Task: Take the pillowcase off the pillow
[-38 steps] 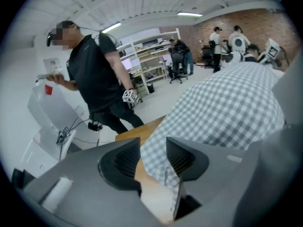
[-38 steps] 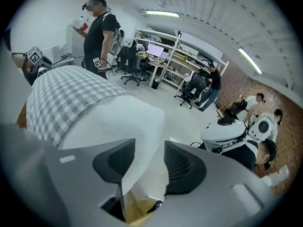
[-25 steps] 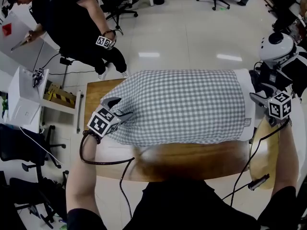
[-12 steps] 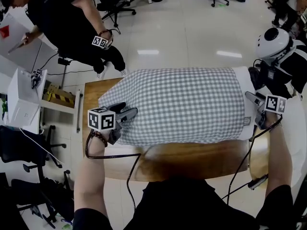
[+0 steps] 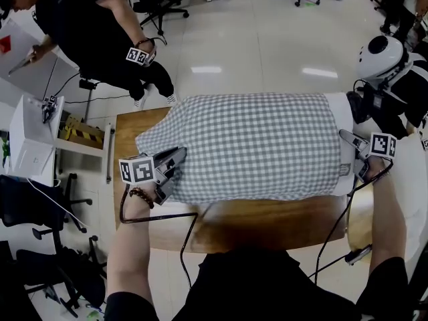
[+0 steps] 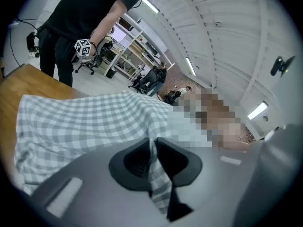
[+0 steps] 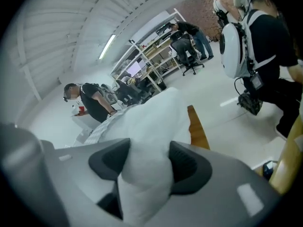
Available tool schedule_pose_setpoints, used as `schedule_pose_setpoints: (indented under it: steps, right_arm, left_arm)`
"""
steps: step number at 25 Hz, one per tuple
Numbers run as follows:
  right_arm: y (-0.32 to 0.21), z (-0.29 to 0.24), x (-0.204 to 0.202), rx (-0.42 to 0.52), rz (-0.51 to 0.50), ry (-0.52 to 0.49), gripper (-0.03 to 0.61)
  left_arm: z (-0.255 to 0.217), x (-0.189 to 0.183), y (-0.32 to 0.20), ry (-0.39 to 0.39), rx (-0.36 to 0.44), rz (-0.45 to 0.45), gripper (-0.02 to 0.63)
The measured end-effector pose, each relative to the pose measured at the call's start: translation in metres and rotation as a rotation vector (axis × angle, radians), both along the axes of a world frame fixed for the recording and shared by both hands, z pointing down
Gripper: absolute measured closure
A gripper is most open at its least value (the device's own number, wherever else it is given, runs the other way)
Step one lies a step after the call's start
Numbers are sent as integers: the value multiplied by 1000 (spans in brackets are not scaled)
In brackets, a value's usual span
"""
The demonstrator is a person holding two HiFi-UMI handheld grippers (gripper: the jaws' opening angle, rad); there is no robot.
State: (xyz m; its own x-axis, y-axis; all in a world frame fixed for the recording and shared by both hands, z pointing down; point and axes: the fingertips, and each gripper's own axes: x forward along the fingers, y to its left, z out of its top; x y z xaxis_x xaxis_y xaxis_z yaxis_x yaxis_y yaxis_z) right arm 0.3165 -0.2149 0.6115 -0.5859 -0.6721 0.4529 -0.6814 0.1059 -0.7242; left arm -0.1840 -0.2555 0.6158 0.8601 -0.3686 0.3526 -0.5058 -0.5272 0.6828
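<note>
My left gripper has just closed and pinches a fold of the checked pillowcase, which spreads out ahead of it. My right gripper has been closing too, its jaws squeezing the white pillow where it sticks out of the case. Both lie on the wooden table beneath my grippers.

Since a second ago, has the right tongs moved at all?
Yes. The right tongs sank toward the brown wooden table, their jaws just closing on the exposed end of the white fabric pillow.
</note>
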Motion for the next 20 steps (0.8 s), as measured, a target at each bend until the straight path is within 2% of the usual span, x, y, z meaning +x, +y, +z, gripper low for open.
schedule_pose_setpoints:
  steps: [1,3,5,6,9,10,11,13,14,17,18,20]
  right_arm:
    - [2,-4,-2,-18,10,-9,338]
    - [14,-10,-6,-109,77,-35,395]
    - [21,-16,-8,-144,105,-41,440]
    - [20,-20,-9,-106,76,-29,464]
    - [4,-58,-28,184,-161,-1,507]
    - [2,-72,-36,253,-215,-6,517]
    - [2,-77,-35,263,-213,6,524]
    - [7,-67,-16,181,-109,61,538]
    - [9,-69,-14,181,-99,67,541]
    - [14,-90,-30,286,-188,33,545]
    - [16,-87,-24,272,-172,48,546]
    - [21,-69,2,179,-69,120,546]
  left_arm:
    - [-3,-4,-1,0,-1,-4,594]
    - [-5,-11,1,-19,-3,-4,604]
    - [-8,-14,4,-52,22,10,604]
    - [-11,-14,6,-73,41,15,604]
    - [-22,-19,5,-134,97,4,606]
    - [-27,-23,3,-147,114,-8,607]
    - [-33,-27,2,-156,129,-23,607]
    - [-43,-37,0,-165,157,-54,607]
    - [-47,-42,0,-167,170,-69,607]
    - [-56,-53,3,-165,197,-105,607]
    - [-57,-54,4,-164,201,-112,607]
    - [-54,-58,5,-168,201,-122,607]
